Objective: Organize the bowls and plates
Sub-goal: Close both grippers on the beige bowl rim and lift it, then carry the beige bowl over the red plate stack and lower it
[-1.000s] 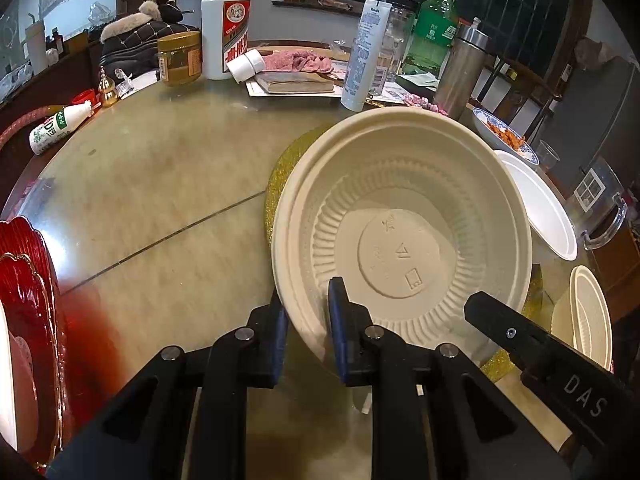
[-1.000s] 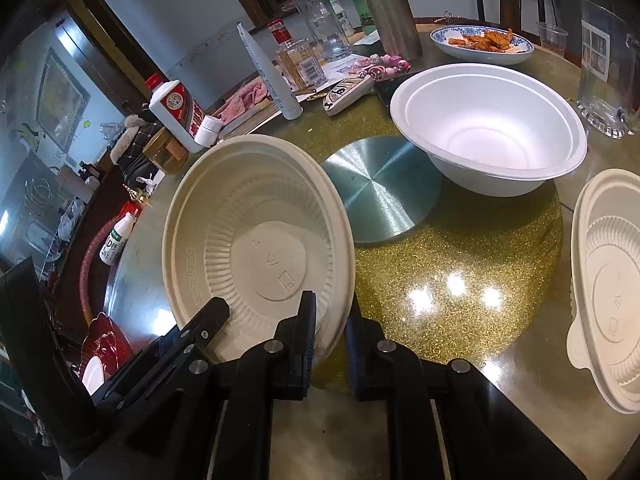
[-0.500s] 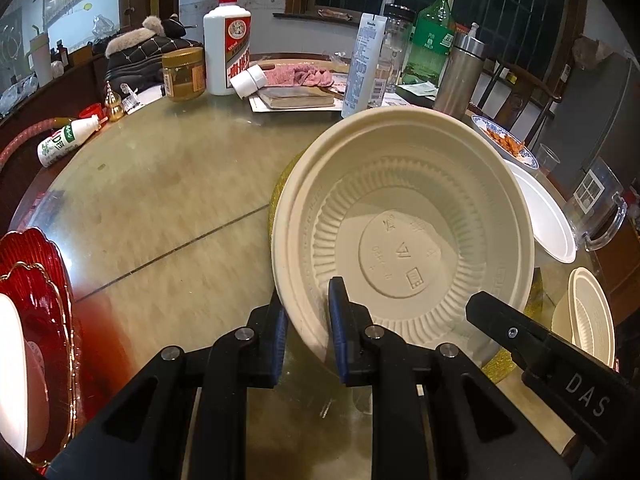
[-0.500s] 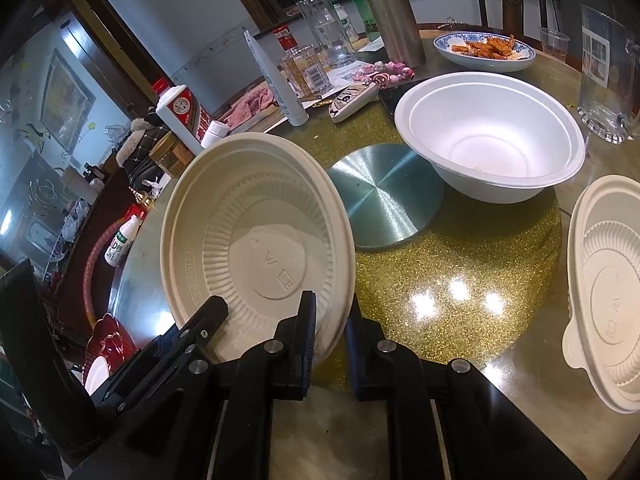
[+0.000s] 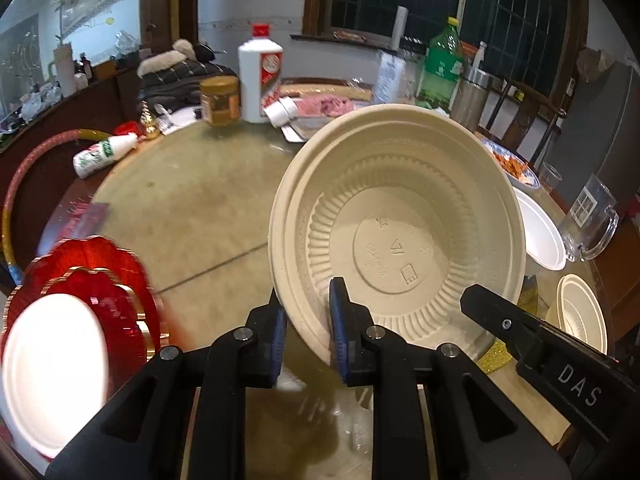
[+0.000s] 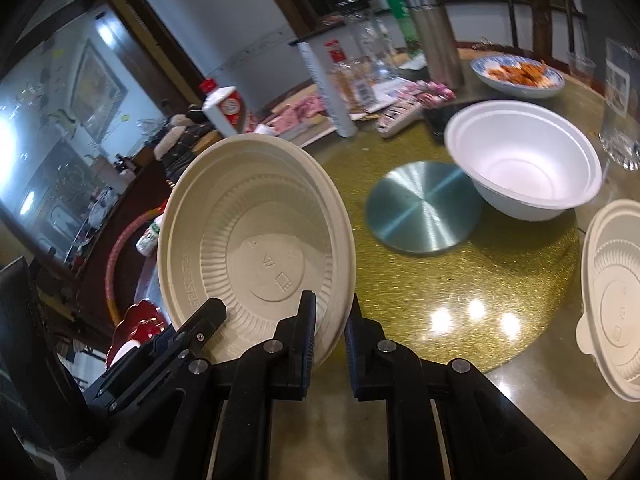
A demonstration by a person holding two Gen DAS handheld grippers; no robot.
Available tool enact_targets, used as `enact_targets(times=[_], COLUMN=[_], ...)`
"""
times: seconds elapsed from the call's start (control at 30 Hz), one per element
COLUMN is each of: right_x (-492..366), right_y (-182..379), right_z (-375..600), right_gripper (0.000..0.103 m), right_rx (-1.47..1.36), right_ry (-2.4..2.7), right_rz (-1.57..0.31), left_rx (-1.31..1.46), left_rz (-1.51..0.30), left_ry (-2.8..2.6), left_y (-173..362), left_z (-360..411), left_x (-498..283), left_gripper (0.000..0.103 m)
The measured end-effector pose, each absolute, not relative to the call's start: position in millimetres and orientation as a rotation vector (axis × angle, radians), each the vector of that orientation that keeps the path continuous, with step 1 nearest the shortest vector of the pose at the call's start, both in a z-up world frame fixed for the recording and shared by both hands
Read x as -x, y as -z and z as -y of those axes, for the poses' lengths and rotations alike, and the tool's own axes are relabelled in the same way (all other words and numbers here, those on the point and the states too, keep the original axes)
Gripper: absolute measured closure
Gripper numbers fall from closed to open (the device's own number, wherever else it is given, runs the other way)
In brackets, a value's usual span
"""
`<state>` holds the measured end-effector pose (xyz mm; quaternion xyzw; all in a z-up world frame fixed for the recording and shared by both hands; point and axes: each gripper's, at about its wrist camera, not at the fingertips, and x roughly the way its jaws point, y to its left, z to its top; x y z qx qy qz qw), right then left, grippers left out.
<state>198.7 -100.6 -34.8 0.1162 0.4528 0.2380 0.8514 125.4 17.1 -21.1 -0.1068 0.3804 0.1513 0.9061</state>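
A beige ribbed disposable bowl (image 5: 396, 232) (image 6: 256, 248) is held tilted on edge above the round table, its inside facing both cameras. My left gripper (image 5: 306, 320) is shut on the bowl's lower left rim. My right gripper (image 6: 330, 320) is shut on the rim's right side; one of its fingers (image 5: 520, 328) shows in the left wrist view. A white foam bowl (image 6: 524, 168) (image 5: 540, 232) stands on the gold turntable (image 6: 500, 280). Another beige bowl (image 6: 616, 300) (image 5: 580, 312) lies at the right edge. Red scalloped plates (image 5: 100, 276) carry a white plate (image 5: 52, 360) at the left.
A silver disc (image 6: 424, 208) marks the turntable's middle. At the table's far side stand bottles, a jar (image 5: 219, 100), a steel flask (image 6: 436, 40), a dish of food (image 6: 516, 76) and a glass pitcher (image 5: 592, 220). A small white bottle (image 5: 104, 154) lies at the left.
Both grippers have risen with the beige bowl still held between them. The red plates and the white plate have come further into the left wrist view.
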Motion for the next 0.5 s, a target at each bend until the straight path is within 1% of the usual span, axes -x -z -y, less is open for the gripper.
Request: enact_targets(times=[0.5], right_x=[-154.7], right_y=[5.1], right_z=[32.5], right_gripper=[0.088], right_rx=[-0.151], right_ry=[-0.630], right_rz=[-0.927], left_rx=[0.234], left_rz=[-0.730], left_ry=[-0.359], left_y=[-8.8], left_z=[-73.4], left_x=[-62.2], left_gripper=[0.084])
